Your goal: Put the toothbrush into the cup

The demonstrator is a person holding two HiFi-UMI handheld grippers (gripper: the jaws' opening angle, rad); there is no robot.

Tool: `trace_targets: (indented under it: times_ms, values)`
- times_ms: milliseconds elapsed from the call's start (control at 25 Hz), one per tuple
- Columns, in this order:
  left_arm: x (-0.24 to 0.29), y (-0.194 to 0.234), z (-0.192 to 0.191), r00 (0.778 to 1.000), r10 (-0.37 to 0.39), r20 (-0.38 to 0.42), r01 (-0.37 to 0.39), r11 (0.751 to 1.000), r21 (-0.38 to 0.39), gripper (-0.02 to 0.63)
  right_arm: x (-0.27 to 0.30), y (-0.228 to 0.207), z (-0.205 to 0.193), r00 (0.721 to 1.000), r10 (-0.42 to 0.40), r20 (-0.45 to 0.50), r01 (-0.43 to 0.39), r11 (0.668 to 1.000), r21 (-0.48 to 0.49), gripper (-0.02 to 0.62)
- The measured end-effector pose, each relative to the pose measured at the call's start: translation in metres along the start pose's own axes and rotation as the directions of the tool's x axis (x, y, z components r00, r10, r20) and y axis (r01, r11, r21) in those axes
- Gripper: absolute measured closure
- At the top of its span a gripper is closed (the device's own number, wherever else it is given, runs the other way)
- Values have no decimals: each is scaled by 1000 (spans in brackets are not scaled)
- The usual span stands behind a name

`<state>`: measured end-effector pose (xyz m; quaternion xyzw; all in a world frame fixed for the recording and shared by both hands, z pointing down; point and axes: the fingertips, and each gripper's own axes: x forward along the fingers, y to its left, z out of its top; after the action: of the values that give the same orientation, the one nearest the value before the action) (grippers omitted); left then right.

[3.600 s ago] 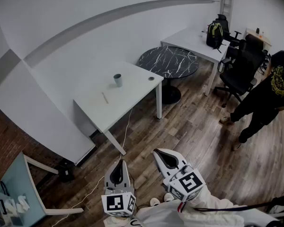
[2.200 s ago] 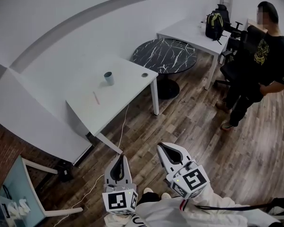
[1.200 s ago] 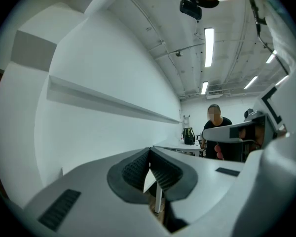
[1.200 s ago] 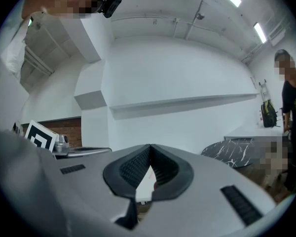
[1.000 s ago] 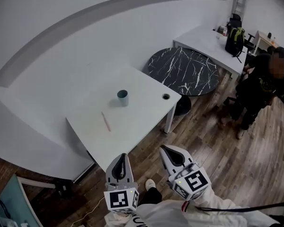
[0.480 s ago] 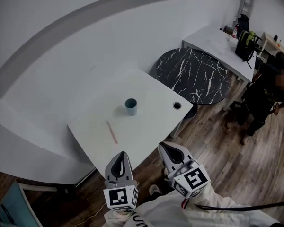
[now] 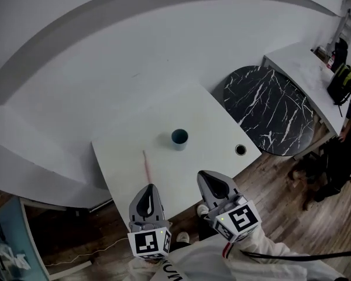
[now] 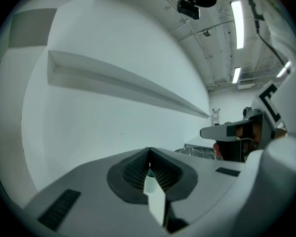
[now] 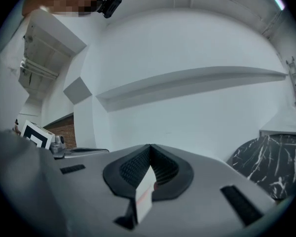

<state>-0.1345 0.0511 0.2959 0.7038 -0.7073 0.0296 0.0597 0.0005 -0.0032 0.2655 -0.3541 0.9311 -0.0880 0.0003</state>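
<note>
Both claws are sitting at the bottom of the head view, their tips overlapping the near edge of the white desk [image 7: 213, 119] in the frame: the left claw [image 7: 148, 189] is sitting lower left of centre and the right claw [image 7: 206, 176] just to its right, the two apart. Looking along each one's own jaws, I am seeing the left pair pressed together with nothing pinched, and the right pair closed up the same way, also empty. The pink toothbrush [image 7: 147, 164] is lying flat on the desk, just above the left claw's tip in the frame and touched by neither claw. The blue-grey cup [image 7: 179, 137] is standing upright near the middle of the desk, mouth up, to the upper right of the toothbrush and clear of it. Toward the desk's right corner a small round hole [image 7: 240, 150] is showing, and beyond it, at the right of the frame, a black marble-patterned round table [image 7: 275, 119] is standing.
</note>
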Motion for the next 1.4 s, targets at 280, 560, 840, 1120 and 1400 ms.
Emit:
trace_targets:
  times_ms: [280,560,840,1120,1400]
  values:
    - [42,-6,-3,988,151,-30,-151,988,-9,597,44,-42,-10,986,155,-60,-155,988,14,592]
    - [53,-1,-7,972,225,-69,-226,974,-7,595,67,-54,-18,970,222,-99,-219,975,45,592]
    - [58,19,-18,969,226,-98,-227,974,4,595,85,-49,-30,964,232,-126,-228,973,42,592]
    - [73,39,-50,966,216,-141,-220,975,-13,595,106,-54,-50,965,218,-148,-215,976,35,592]
    - [101,60,-90,959,207,-191,-215,976,-24,595,142,-61,-86,962,210,-176,-207,978,39,592]
